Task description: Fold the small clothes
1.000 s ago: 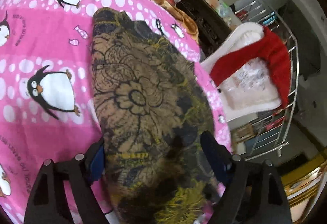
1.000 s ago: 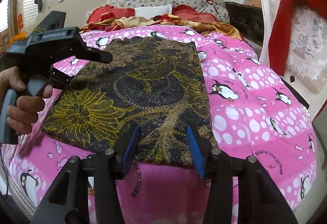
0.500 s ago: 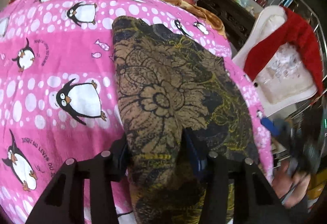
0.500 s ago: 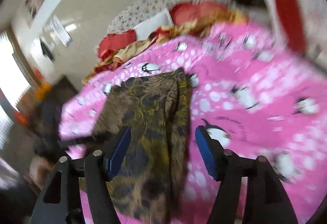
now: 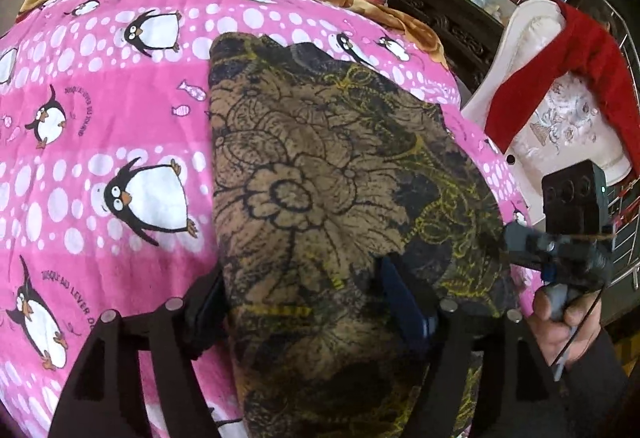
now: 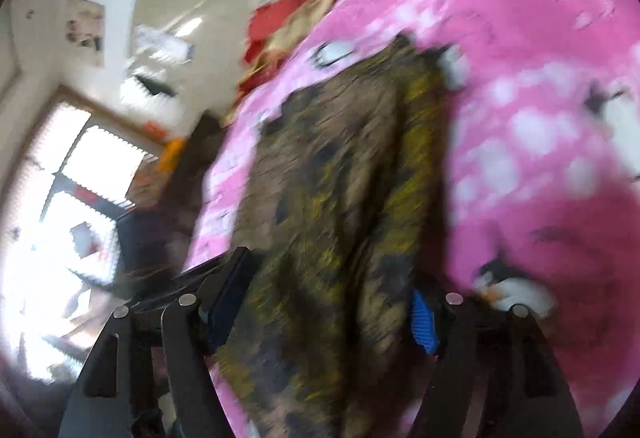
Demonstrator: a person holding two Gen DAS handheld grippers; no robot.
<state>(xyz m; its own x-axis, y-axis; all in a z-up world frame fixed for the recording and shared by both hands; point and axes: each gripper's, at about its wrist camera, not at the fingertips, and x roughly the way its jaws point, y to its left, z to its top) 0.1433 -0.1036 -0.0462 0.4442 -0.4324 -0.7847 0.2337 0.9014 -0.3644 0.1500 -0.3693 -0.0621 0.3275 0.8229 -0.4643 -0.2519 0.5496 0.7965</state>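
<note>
The floral-printed cloth (image 5: 328, 174), brown and black with yellow lines, lies spread on the pink penguin blanket (image 5: 100, 118) of the bed, and one part of it is already turned over so the paler underside shows on top. In the left wrist view the left gripper (image 5: 304, 302) stands over the near end of the cloth with its jaws spread; they have just been opening, the cloth passes between them, and the pads do not seem to press it. The right gripper (image 6: 324, 306) is seen in its own view, which is much blurred; its jaws also have just been opening and stand apart, with the near edge of the cloth (image 6: 340, 198) running between them, but no pinch is visible. From the left wrist view the right gripper (image 5: 560, 254) appears at the right side of the cloth, held by a hand (image 5: 568, 322). The step in hand, as I judge it, is to take the near edge again for the next fold. To do it well, each gripper should come low to the edge, close on both layers together near a corner, and lift evenly, so the fold line stays straight and the lower layer is not dragged over the blanket.
</note>
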